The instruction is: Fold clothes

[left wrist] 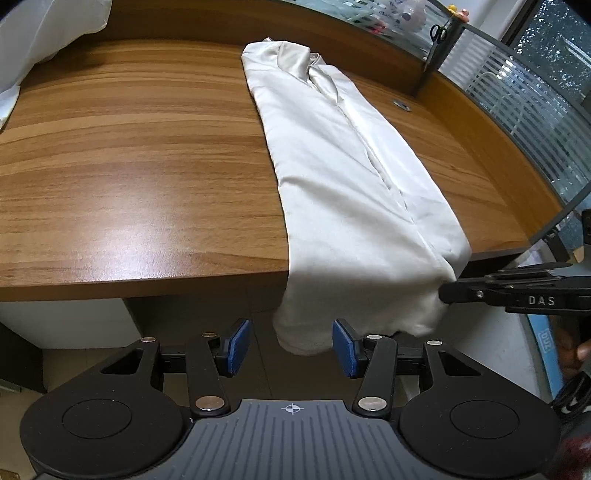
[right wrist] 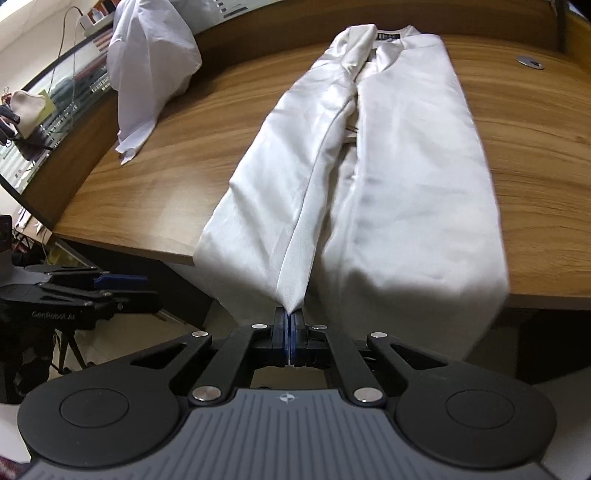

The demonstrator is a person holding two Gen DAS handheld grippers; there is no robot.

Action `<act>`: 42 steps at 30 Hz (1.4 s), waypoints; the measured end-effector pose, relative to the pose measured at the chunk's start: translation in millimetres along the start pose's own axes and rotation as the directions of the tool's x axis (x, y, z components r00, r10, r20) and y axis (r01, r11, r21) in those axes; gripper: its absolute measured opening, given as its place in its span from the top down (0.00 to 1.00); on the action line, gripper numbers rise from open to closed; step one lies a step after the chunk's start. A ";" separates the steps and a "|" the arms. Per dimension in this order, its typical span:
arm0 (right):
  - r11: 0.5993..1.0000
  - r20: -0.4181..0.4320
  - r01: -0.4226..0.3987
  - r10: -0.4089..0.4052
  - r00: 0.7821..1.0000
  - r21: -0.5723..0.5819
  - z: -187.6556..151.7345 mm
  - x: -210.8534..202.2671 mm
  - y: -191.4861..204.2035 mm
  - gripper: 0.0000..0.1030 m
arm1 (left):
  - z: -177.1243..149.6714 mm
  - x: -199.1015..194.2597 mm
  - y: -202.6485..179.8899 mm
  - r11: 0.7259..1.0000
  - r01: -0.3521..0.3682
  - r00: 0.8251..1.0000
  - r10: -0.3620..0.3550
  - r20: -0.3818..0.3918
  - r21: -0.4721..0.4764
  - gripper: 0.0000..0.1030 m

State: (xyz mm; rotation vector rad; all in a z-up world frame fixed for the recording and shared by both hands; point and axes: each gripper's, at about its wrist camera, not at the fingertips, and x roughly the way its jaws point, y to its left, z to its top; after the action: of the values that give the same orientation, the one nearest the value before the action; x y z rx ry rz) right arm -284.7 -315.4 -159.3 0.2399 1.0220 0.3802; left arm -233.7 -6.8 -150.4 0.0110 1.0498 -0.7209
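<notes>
A cream-white garment (left wrist: 343, 170) lies lengthwise on the wooden table (left wrist: 129, 166), folded into a long narrow strip, collar at the far end and hem hanging over the near edge. My left gripper (left wrist: 291, 345) is open just below the table edge, its blue pads on either side of the hanging hem corner without touching it. My right gripper (right wrist: 289, 334) is shut on the garment (right wrist: 388, 177) at a hem fold, the cloth rising from the pads to the table. The right gripper (left wrist: 448, 293) also shows in the left wrist view, at the hem's right corner. The left gripper (right wrist: 110, 282) appears low left in the right wrist view.
A second white garment (right wrist: 147, 66) lies heaped at the table's far left. A metal grommet (right wrist: 530, 62) sits in the tabletop at far right. A raised wooden back ledge and glass partition (left wrist: 517, 85) border the table. Scissors (left wrist: 439, 33) stand on the ledge.
</notes>
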 end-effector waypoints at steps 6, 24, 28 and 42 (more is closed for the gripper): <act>0.997 -0.038 0.029 -0.032 0.999 -0.069 -19.1 -6.4 -24.9 0.72 | -5.8 16.8 7.1 0.999 0.010 1.000 -0.009 -0.028 0.036 0.48; 0.985 0.126 0.003 0.019 0.992 -0.171 -47.7 10.4 -137.7 0.36 | -14.1 71.8 15.4 0.964 0.091 0.993 -0.106 0.046 0.249 0.42; 0.976 0.172 -0.109 0.141 0.975 -0.187 -52.1 19.3 -146.5 0.36 | -19.1 87.2 14.3 0.956 0.126 0.990 -0.139 0.029 0.266 0.42; 0.927 0.066 -0.366 0.371 0.926 -0.079 -33.6 12.6 -151.0 0.97 | -7.4 71.5 -8.4 0.920 0.360 0.931 -0.343 -0.122 0.157 0.96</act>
State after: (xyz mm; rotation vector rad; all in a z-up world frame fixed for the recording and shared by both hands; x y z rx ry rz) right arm -278.4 -446.9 -241.6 0.3884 0.8822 0.7395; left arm -223.1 -49.2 -208.2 0.0082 1.0850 -1.1499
